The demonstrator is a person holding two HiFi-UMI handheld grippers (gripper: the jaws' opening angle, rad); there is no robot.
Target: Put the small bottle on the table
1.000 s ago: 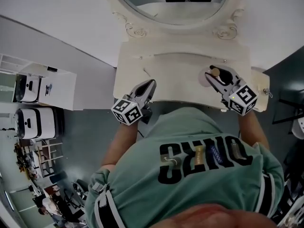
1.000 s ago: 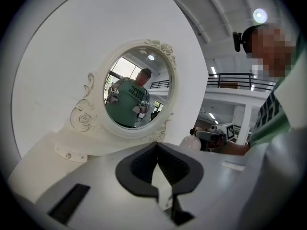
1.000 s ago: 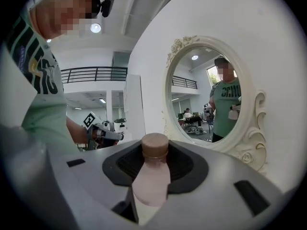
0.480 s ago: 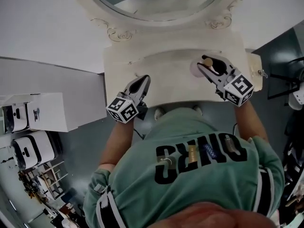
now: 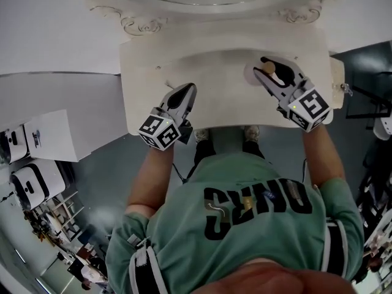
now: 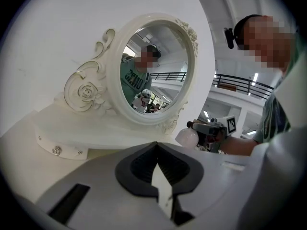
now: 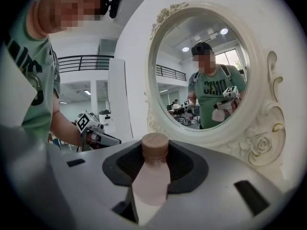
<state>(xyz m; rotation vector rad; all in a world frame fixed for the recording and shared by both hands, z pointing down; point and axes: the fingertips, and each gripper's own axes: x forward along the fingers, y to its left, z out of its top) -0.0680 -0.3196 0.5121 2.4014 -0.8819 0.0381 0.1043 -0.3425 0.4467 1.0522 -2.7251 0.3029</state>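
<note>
Gripping the small bottle by its pale body, the right gripper has its fingers partly apart and pressed on either side of it. The bottle's brown wooden cap rises above the dark finger pads in the middle of the right gripper view. In the head view this gripper sits at the upper right, over the right part of the cream tabletop, with the cap showing as a small tan dot between the fingers. No view shows whether the bottle's base touches the tabletop.

The left gripper sits left of centre in the head view, near the front edge of the tabletop and well apart from the right one. In the left gripper view its fingers meet at their far tips, with only a thin pale wedge between them nearer the camera. They hold nothing.

An oval mirror in a cream carved frame fills the upper middle of the left gripper view, with a carved rose at its lower left. At centre right of that view the bottle's rounded white body appears again, held in the right gripper. Each gripper carries a marker cube, low on the gripper in the head view. The person's green shirt fills the lower part of that view.
</note>
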